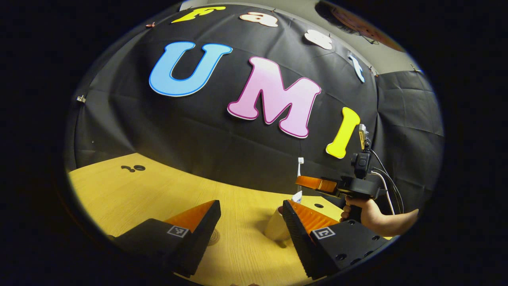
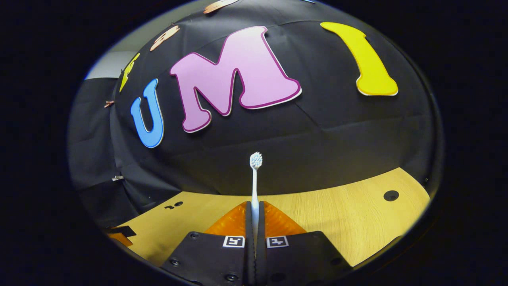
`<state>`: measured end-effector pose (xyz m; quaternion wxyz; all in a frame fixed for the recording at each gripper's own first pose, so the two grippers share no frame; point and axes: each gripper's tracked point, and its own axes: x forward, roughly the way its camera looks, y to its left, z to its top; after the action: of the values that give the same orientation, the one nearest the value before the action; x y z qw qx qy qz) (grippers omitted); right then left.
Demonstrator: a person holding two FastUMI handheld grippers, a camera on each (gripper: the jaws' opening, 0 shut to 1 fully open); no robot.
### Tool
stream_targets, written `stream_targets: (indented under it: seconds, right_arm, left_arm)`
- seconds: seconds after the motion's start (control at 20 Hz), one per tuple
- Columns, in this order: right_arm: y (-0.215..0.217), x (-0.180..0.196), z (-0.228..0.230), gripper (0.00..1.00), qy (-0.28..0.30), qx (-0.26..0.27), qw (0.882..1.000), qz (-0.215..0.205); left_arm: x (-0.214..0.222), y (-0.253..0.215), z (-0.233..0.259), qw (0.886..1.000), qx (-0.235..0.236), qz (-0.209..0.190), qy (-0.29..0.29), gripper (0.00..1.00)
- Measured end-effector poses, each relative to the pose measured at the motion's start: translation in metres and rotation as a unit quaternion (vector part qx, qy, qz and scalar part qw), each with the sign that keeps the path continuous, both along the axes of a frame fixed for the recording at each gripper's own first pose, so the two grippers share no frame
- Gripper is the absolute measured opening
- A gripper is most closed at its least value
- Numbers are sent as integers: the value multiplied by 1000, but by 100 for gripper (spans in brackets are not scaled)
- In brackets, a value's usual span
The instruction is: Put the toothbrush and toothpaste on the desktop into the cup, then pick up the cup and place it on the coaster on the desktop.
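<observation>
Toothbrush [image 2: 254, 186] is standing upright between the jaws of your right gripper [image 2: 254, 216], bristles up, the handle pinched low with both fingers closing on it. In the left gripper view the same brush [image 1: 299, 174] is showing above the far gripper [image 1: 317, 183], which your hand [image 1: 371, 216] is carrying over the cup [image 1: 276, 227]. The cup is sitting on the bench [image 1: 166, 190], partly hidden behind one finger of your left gripper [image 1: 250, 214], whose jaws are standing wide apart and holding nothing.

You are likely bringing the brush to the cup, so keep it vertical and line its lower end up over the cup's mouth before lowering. I cannot tell how much handle is hanging below the fingers, so go down slowly and let go only once the end is inside the rim. Your left gripper is waiting near the cup; keep it off the wall so the cup is not tipping. A round mark [image 1: 213, 237] on the bench beside the left finger may be the coaster, though it is too hidden to be sure.
</observation>
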<state>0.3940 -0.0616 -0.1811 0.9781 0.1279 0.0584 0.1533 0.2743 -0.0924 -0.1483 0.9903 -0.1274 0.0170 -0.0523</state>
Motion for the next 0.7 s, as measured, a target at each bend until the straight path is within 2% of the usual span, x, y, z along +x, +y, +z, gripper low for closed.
stream_targets:
  seconds: [0.35, 0.4, 0.45, 0.5, 0.6, 0.7]
  right_arm:
    - [-9, -26, -28, 13, 29, 5, 999, -11]
    - [-7, -33, -30, 21, 28, -1, 1000, -8]
    - [-7, -37, -30, 46, 28, -9, 1000, -4]
    - [-6, -41, -32, 64, 32, -14, 999, 0]
    - [-7, -49, -35, 71, 49, -15, 999, 3]
    - [-6, -57, -34, 84, 66, -7, 998, 11]
  left_arm:
    - [5, -1, -8, 1000, 15, -4, 12, 97]
    - [6, -4, -9, 1000, 14, -7, 13, 96]
    - [5, -7, -10, 1000, 13, -11, 15, 96]
    - [4, -9, -12, 1000, 13, -12, 18, 96]
    - [3, -13, -14, 1000, 14, -15, 23, 97]
    - [-1, -15, -14, 999, 12, -13, 28, 97]
